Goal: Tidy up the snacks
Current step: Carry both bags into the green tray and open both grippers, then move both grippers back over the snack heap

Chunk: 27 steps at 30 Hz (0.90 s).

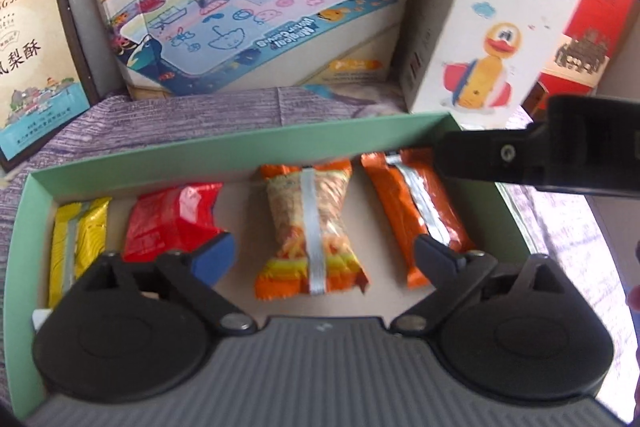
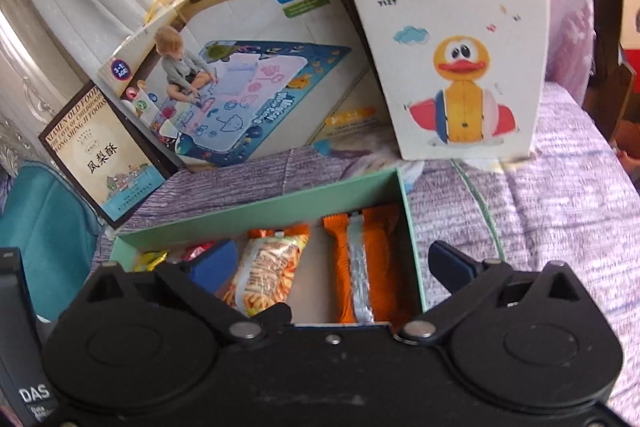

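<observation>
A shallow green box lies on a purple cloth and holds a row of snack packs: a yellow pack, a red pack, a clear-fronted orange pack and an orange foil pack. My left gripper is open and empty above the box, its fingers either side of the clear-fronted pack. My right gripper is open and empty over the box's right end. The clear-fronted pack and the orange foil pack show between its fingers. Part of the right gripper's body crosses the left wrist view.
Behind the green box stand a drawing-mat toy box, a white Roly-Poly Duck box, a brown pastry box and a red box. The purple cloth extends right. A teal surface lies at the left.
</observation>
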{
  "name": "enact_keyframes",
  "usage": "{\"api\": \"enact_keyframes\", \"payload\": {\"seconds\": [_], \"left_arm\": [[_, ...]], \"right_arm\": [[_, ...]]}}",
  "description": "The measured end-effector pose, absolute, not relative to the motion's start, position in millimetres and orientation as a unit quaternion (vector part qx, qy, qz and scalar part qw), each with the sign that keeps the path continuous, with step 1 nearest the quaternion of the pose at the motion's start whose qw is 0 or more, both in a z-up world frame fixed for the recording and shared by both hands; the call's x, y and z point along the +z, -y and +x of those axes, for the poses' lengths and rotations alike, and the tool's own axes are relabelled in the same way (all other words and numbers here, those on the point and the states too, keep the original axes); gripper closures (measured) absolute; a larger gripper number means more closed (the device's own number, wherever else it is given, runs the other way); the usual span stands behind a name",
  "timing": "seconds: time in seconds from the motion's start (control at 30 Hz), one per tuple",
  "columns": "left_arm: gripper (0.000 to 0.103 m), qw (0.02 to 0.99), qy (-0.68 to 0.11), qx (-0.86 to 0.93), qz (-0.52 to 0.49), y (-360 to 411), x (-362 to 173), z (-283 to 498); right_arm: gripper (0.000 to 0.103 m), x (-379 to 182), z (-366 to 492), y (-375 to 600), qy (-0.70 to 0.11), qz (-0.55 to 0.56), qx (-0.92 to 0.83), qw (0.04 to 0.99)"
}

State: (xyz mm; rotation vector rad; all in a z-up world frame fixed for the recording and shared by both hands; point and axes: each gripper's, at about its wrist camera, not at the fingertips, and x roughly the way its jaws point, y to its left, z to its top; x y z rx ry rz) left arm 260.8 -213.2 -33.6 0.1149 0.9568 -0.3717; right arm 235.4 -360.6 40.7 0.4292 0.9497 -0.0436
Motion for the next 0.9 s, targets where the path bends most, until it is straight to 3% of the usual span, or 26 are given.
{"api": "enact_keyframes", "payload": {"seconds": [0.5,0.9], "left_arm": [[0.0,0.868,-0.45,-0.194,0.08,178.0,8.7,157.9],[0.0,0.852,-0.473,-0.2,0.101,151.7,-9.6,74.1]], "right_arm": [[0.0,69.0,127.6,332.6,-0.452,0.228,-0.021,0.862],[0.0,65.7,39.2,318.3,-0.445,0.23,-0.01,0.865]]}}
